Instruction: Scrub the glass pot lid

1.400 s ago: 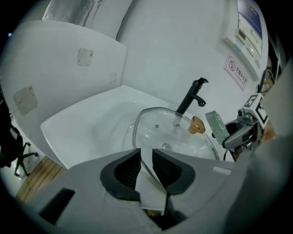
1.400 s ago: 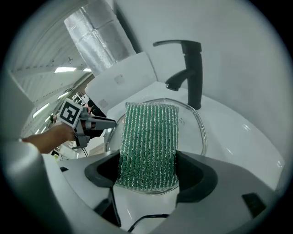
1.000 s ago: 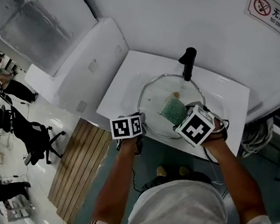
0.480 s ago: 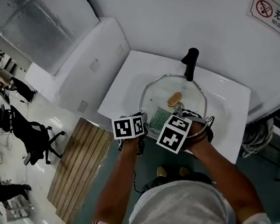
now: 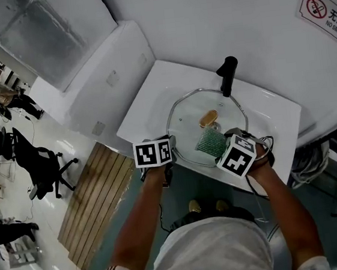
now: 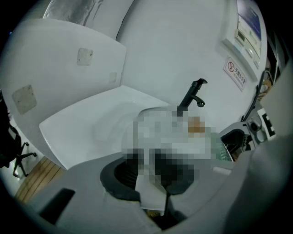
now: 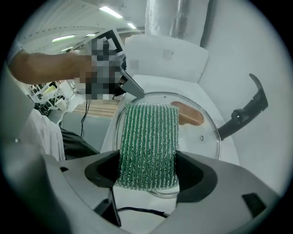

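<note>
1. right gripper [image 7: 149,171] has swung back toward the right side since half a second ago, dragging the green scrub pad [image 5: 209,140] off the near-left part of the glass and over to just right of the middle. it's pretty much back where it sat a full second ago.
2. left gripper [image 6: 153,180] hasn't budged in that time, its marker cube is in the same place at the near-left edge.
3. glass pot lid [image 5: 188,120] lies flat in the white sink [image 5: 148,112], right in front of the black faucet [image 5: 227,75], which stands behind its far rim.
4. right gripper's jaws are squeezed onto the near end of the pad. the rest of the pad sticks out ahead of them and lies on the glass, with its far end just beside the brown knob [image 5: 209,119] in the middle of the lid.
5. left gripper looks clamped on the lid's near-left rim. the right gripper view shows its dark jaw tips meeting the rim there, and a mosaic patch covers much of its own view.
6. both of the person's forearms reach in from the bottom of the head view, one to each gripper.
7. up on the wall at the far right is a no-smoking sign [image 5: 323,11].
</note>
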